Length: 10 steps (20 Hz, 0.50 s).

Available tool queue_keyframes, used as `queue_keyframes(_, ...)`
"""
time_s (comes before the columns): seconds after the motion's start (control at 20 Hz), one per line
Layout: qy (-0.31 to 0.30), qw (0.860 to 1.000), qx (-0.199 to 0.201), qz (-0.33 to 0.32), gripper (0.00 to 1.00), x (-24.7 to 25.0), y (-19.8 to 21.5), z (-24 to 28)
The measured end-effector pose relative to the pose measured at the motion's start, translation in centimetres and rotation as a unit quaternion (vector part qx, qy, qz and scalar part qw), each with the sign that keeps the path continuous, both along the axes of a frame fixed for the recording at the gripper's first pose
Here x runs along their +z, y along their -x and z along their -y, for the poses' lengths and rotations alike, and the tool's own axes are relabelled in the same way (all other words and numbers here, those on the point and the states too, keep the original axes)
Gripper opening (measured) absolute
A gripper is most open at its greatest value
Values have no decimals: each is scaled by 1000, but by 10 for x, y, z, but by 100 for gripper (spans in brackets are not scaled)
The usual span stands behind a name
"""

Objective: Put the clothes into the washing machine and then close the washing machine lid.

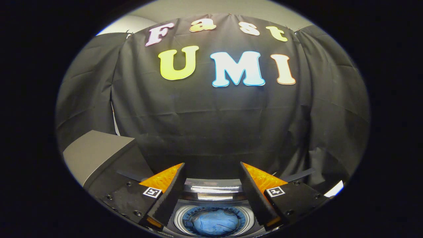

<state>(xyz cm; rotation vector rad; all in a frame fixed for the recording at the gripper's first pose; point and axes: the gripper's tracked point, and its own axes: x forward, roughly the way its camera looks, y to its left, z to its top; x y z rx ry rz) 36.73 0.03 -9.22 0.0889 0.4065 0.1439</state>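
A black cloth wall [211, 125] fills the far side of the booth. On the left stands a grey box [96, 155]. Near and below, the washing machine [213, 193] sits with its lid up, its round drum open. Blue clothes [214, 222] lie inside the drum, between the fingers. The hand-held gripper [212, 172] hangs above, spread wide, holding nothing.

Black booth cloth [211, 125] (creased), grey box [96, 152] beside it
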Motion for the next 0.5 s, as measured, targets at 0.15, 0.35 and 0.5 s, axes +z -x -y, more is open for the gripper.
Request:
queue_keyframes(0.15,-1,1000,-2,8,99,-4,12,1)
queue_keyframes(0.35,-3,1000,-3,11,99,-7,21,1)
queue_keyframes(0.5,-4,1000,-6,18,99,-11,30,1)
